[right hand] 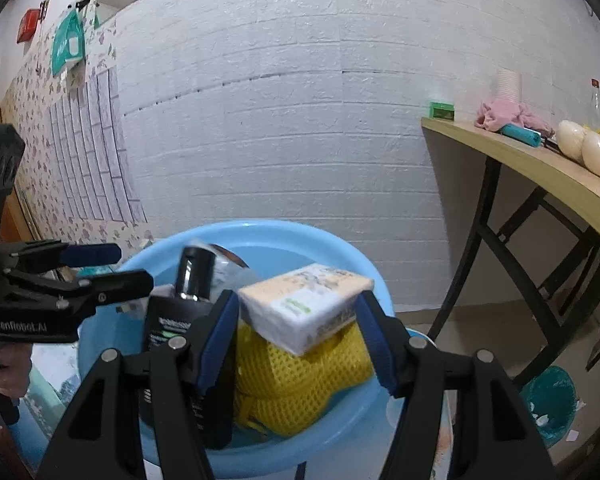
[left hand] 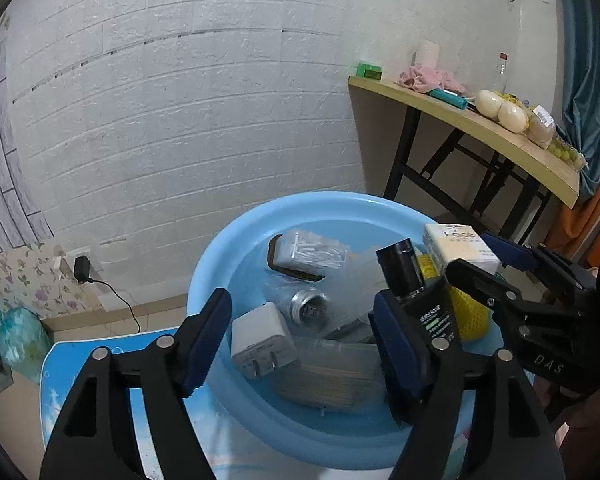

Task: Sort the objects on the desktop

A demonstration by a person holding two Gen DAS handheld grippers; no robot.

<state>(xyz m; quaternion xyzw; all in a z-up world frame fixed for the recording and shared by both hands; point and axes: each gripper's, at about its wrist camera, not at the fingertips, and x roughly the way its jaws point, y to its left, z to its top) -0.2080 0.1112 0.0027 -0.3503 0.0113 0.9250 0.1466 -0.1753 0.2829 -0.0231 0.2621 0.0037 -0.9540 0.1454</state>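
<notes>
A light blue basin (left hand: 220, 256) holds a white plug adapter (left hand: 260, 340), a clear bag of small white parts (left hand: 316, 250), a metal-lidded jar (left hand: 308, 308), a wooden box (left hand: 332, 376) and a yellow mesh item (right hand: 292, 380). My left gripper (left hand: 296, 340) hangs open over the basin; a black tube (left hand: 424, 300) leans against its right finger. My right gripper (right hand: 300, 328) is shut on a white tissue pack (right hand: 308, 304) above the yellow mesh. The pack (left hand: 460, 246) and the right gripper (left hand: 500, 272) also show in the left wrist view.
The basin stands on a blue-patterned tabletop (left hand: 68, 368). A wooden folding table (right hand: 540, 168) at the right carries eggs, a pink cloth, a bottle and a green box. A white brick wall is behind. A teal bin (right hand: 552, 404) stands on the floor.
</notes>
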